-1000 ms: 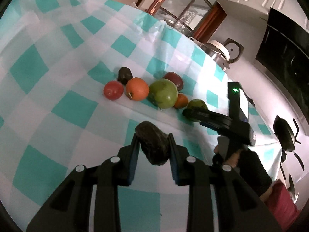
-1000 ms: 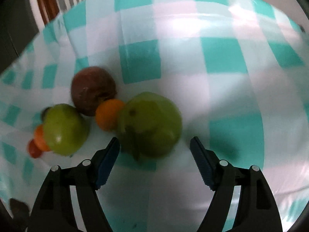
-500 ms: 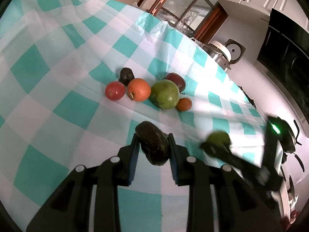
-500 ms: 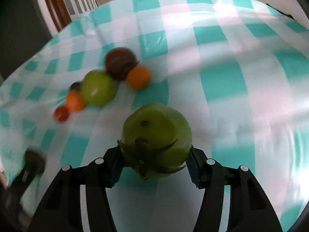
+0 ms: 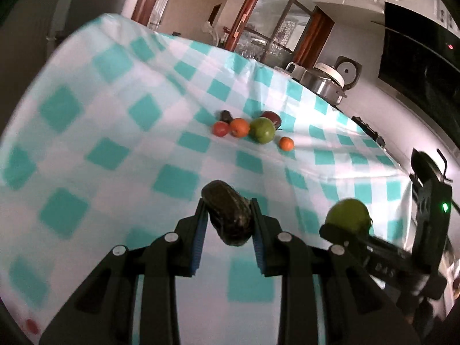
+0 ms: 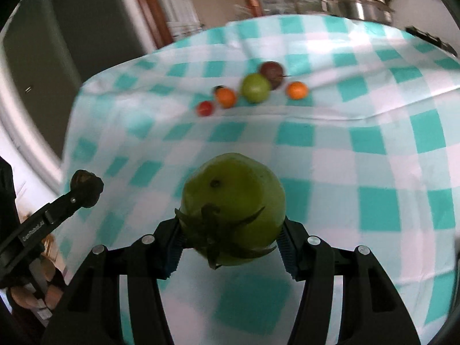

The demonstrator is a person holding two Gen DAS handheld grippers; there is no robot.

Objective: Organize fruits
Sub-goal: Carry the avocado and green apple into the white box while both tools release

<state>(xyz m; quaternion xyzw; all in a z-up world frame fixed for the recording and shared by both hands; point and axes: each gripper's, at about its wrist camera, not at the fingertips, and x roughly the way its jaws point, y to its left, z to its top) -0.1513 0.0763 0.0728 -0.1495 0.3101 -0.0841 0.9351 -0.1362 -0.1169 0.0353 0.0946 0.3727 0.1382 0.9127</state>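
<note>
My left gripper [image 5: 227,220] is shut on a dark avocado [image 5: 228,215] and holds it above the checked tablecloth. My right gripper [image 6: 231,231] is shut on a green tomato [image 6: 233,212], also lifted; it shows in the left wrist view [image 5: 348,215] at the right. The left gripper with the avocado [image 6: 86,188] shows at the left of the right wrist view. Far on the cloth lies a cluster: a red tomato [image 5: 220,129], an orange [image 5: 239,127], a green apple [image 5: 262,130], a dark red fruit [image 5: 272,117], a small dark fruit [image 5: 226,116] and a small orange [image 5: 286,143].
The teal-and-white checked tablecloth [image 5: 120,155] covers the table, whose right edge drops off near the right gripper. A rice cooker [image 5: 326,80] and a glass-door cabinet [image 5: 267,37] stand behind the table. A dark appliance [image 5: 417,57] hangs at the far right.
Both grippers have pulled back and up from the cluster with their fruit. The right gripper closed on the green tomato and lifted it away.
</note>
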